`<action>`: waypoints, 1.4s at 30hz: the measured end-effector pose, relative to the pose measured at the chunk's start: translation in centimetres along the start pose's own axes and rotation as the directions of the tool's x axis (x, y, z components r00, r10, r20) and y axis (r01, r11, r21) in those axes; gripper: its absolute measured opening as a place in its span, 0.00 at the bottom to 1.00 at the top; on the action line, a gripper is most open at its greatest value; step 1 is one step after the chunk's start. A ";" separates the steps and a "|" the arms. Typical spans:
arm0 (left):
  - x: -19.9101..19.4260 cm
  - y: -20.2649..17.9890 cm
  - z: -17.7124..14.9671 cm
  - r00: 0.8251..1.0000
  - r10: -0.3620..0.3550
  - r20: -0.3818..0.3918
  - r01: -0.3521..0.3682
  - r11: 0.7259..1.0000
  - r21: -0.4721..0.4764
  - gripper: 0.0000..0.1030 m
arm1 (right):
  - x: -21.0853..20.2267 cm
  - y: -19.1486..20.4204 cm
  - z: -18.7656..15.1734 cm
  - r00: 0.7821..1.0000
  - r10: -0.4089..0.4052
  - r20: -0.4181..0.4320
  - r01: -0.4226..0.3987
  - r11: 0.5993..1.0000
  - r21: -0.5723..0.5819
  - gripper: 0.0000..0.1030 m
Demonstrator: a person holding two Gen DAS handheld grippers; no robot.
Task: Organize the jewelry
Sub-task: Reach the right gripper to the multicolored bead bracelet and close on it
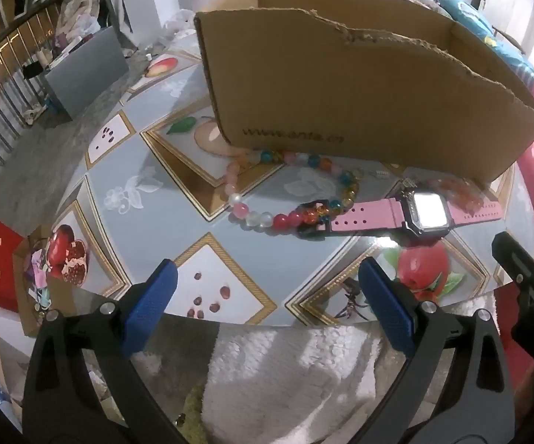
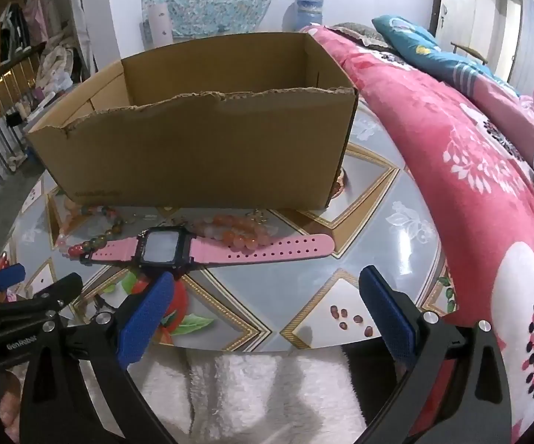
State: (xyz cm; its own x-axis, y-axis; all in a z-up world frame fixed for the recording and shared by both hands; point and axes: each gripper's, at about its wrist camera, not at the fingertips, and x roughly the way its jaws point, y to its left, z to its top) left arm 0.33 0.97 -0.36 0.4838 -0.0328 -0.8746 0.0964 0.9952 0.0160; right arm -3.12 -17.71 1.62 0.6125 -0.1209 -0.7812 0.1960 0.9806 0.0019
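A pink watch (image 1: pixel 420 214) with a black square face lies flat on the table in front of an open cardboard box (image 1: pixel 359 100). It also shows in the right wrist view (image 2: pixel 208 249). A multicoloured bead bracelet (image 1: pixel 285 192) lies left of the watch, touching its buckle. An orange bead bracelet (image 2: pixel 235 231) lies behind the watch strap, by the box (image 2: pixel 200 155). My left gripper (image 1: pixel 267 296) is open and empty, near the table's front edge. My right gripper (image 2: pixel 265 299) is open and empty, just in front of the watch.
The round table (image 1: pixel 148 192) has a glossy fruit-pattern cover. A pink flowered blanket (image 2: pixel 470 170) on a bed lies along the right. A white fluffy cloth (image 2: pixel 267 388) is below the table's front edge. A red bag (image 1: pixel 2 270) sits on the floor at left.
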 end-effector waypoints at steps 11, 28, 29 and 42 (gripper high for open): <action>-0.8 2.4 1.0 0.991 -0.064 0.117 0.066 0.998 -0.012 0.92 | -1.8 0.5 0.6 0.992 0.046 0.116 -0.041 0.998 -0.040 0.95; -1.1 7.5 1.6 0.952 -0.218 0.216 0.242 0.966 -0.094 0.92 | -2.2 2.8 3.1 0.933 0.326 0.150 -0.320 0.945 -0.066 0.95; -1.0 7.8 1.7 0.950 -0.226 0.217 0.252 0.962 -0.103 0.92 | -2.2 2.8 3.1 0.926 0.351 0.140 -0.346 0.936 -0.061 0.95; 0.0 9.0 2.1 0.949 -0.189 0.252 0.209 0.977 -0.054 0.90 | 1.7 5.7 3.9 0.850 0.519 -0.086 -0.523 0.852 -0.034 0.62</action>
State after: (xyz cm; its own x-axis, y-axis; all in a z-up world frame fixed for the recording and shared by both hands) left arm 3.04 9.77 0.76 0.6602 -0.2422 -0.7110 0.1481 0.9700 -0.1929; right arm 1.98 -12.88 2.73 0.5566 0.4193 -0.7172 -0.1793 0.9036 0.3891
